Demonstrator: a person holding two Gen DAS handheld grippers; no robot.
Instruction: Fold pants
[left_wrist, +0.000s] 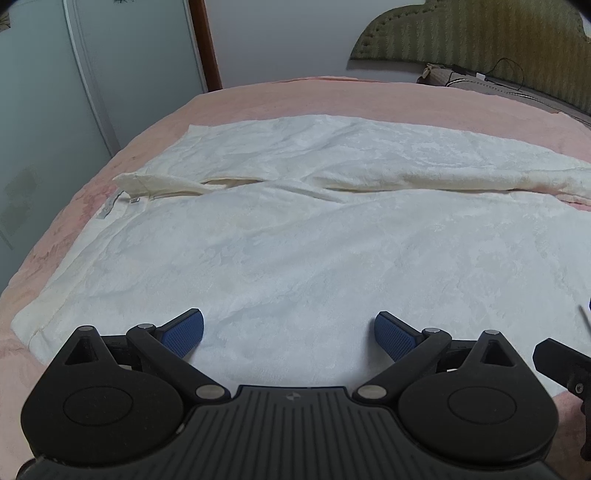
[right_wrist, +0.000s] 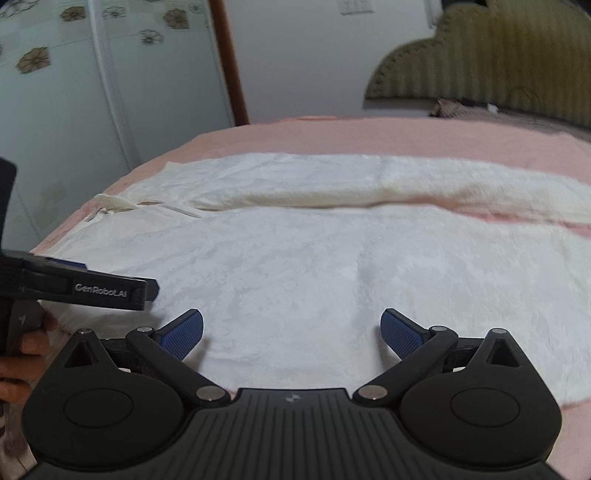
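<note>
Pants (left_wrist: 295, 236): white, spread flat on the pink bed (left_wrist: 258, 99), two legs side by side, long axis running left to right across your view
Waist: toward the bed's left edge, tag showing there
Left gripper (left_wrist: 289, 334): jaws wide, holding nothing, over the near leg's edge
Right gripper (right_wrist: 291, 334): jaws wide, empty, just beside the left one, further along the same leg
Nearer hand: left to the waist, right to the cuffs
Judged next: you pinch the near edge, carry it over the far leg
</note>
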